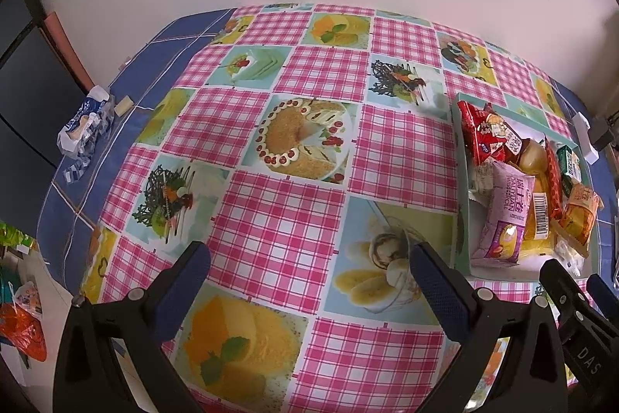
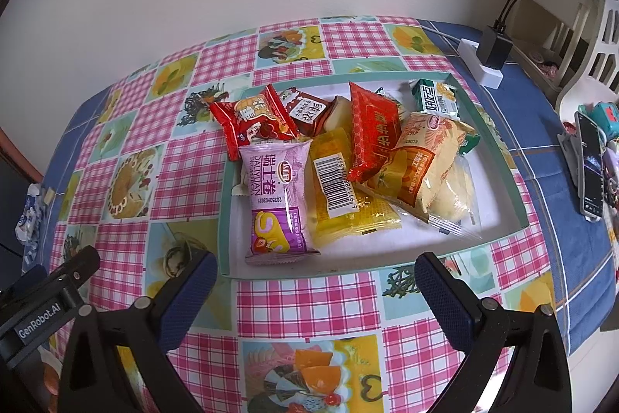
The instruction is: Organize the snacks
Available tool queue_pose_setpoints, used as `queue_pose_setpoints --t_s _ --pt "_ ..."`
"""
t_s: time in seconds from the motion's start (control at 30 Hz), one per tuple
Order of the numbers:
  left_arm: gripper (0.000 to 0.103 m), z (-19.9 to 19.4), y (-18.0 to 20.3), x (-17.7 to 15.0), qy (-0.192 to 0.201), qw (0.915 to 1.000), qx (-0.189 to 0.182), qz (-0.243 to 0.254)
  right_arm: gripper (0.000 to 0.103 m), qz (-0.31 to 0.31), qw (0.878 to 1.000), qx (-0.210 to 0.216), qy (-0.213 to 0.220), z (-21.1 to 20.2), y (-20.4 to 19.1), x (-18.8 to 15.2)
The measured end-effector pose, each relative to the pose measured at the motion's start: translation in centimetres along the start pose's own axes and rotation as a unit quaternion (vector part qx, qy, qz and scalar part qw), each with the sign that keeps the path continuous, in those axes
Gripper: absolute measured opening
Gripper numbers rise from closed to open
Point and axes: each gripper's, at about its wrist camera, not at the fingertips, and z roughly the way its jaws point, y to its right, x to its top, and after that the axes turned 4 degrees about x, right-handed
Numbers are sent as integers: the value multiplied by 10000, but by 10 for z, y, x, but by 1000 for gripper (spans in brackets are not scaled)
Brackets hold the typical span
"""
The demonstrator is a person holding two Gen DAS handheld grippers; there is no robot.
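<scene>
A shallow teal-rimmed box (image 2: 226, 188) on the patterned tablecloth holds several snack packets: a purple Swiss-roll packet (image 2: 276, 198), a yellow packet with a barcode (image 2: 340, 188), red packets (image 2: 373, 130), an orange packet (image 2: 419, 157) and a green packet (image 2: 435, 97). My right gripper (image 2: 315, 281) is open and empty, just in front of the box's near rim. My left gripper (image 1: 309, 269) is open and empty over the cloth, left of the box (image 1: 462, 180). The purple packet (image 1: 503, 215) shows there too.
A blue-and-white wrapper (image 1: 85, 126) lies at the table's far left edge. A white power strip with a black plug (image 2: 489, 53) sits behind the box. A phone on a stand (image 2: 590, 165) and small items crowd the right edge. The wall runs behind the table.
</scene>
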Motion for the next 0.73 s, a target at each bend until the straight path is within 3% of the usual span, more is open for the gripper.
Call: queue_pose_setpoints --t_s 0.73 --pt "103 0 -1 -1 -4 10000 36 -83 103 35 10000 -7 -17 1 2 0"
